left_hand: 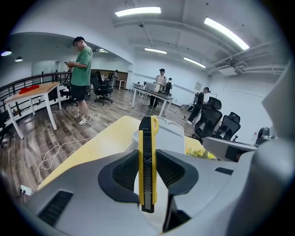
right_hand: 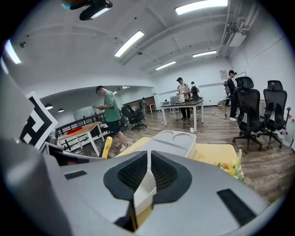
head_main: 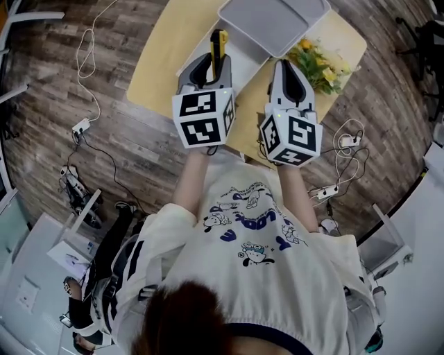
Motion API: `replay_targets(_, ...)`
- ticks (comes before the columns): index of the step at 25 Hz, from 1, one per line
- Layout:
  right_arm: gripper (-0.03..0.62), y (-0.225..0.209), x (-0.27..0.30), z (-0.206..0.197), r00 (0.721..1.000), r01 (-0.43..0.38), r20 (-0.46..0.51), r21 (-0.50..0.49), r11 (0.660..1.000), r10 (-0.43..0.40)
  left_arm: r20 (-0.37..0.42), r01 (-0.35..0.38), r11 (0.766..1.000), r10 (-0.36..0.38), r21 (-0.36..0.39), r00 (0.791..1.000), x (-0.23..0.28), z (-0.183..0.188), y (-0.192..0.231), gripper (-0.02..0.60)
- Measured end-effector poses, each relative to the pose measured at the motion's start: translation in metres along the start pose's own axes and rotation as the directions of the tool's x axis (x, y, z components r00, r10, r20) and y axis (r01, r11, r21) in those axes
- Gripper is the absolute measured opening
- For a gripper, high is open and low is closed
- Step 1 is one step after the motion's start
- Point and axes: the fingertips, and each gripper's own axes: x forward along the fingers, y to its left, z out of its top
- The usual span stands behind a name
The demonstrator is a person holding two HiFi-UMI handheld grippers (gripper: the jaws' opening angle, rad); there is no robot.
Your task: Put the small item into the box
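Observation:
A yellow and black utility knife [head_main: 218, 43] stands upright between the jaws of my left gripper [head_main: 217, 66], which is shut on it above the yellow table [head_main: 156, 66]. In the left gripper view the knife [left_hand: 147, 166] is clamped between the black pads [left_hand: 124, 173]. Just beyond it is the white box [head_main: 243, 57], with its grey lid [head_main: 274, 21] lying at the far side. My right gripper [head_main: 286, 69] hovers beside the box, jaws together and holding nothing. In the right gripper view the box wall [right_hand: 146, 189] shows through the slit, and the lid [right_hand: 173, 139] lies ahead.
A bunch of yellow flowers [head_main: 319, 62] lies on the table's right part. Cables and a power strip [head_main: 82, 126] lie on the wooden floor to the left, more cables [head_main: 343, 163] to the right. People, desks and office chairs [right_hand: 258, 110] stand farther off.

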Motion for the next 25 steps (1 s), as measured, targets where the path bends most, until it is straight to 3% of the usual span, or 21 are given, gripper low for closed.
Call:
replay_targets(11,0.043,-0.019,0.019,-0.025,0.996,0.048,-0.075,0.031,0.998,-0.045,-0.182,-0.034,0.999,0.036,0.011,0.983,0.047,-0.033,0.008,0.123)
replay_targets(18,0.043,-0.025,0.020,-0.033,0.994,0.072,-0.092,0.053,0.996,-0.066,-0.316,-0.030,0.999,0.035,0.021,0.948,0.068,-0.049,0.007,0.123)
replay_targets(25,0.043,-0.032,0.023,-0.034,0.992,0.088,-0.100,0.072,0.994,-0.081,-0.416,-0.117,0.993,0.116,0.024,0.902,0.089,-0.063,0.025,0.123)
